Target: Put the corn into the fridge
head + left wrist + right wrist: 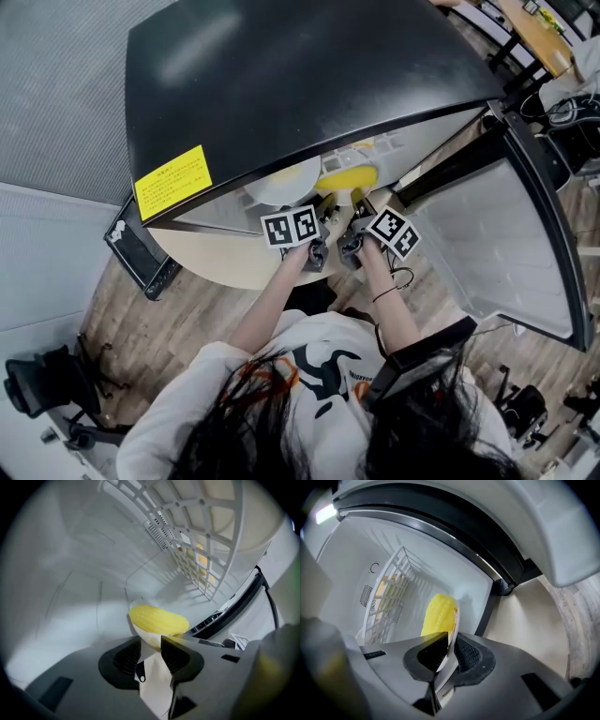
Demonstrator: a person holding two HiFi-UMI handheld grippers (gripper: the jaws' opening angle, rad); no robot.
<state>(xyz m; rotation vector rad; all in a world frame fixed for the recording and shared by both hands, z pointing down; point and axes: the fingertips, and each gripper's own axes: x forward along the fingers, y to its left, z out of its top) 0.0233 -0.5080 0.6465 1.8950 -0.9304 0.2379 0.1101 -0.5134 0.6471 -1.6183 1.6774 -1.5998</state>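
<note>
**Corn going into the fridge on its plate, placing step likely almost done.**
The left gripper (151, 641) has its pads apart around the rim of the round white plate (140, 631). The yellow corn cob (158, 619) lies on it, inside the black-topped, white-lined fridge (309, 84). The right gripper (449, 641) pinches the rim tight. Next, probably: settle the plate, let go, then back out between the white wire shelf (206, 550) and the open door (525, 244).

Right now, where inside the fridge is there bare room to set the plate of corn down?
In the left gripper view, the white fridge lining is bare left of the plate, out to the far wall. It is crowded on the right, where the wire rack and the black seal strip close in beside the corn.
</note>
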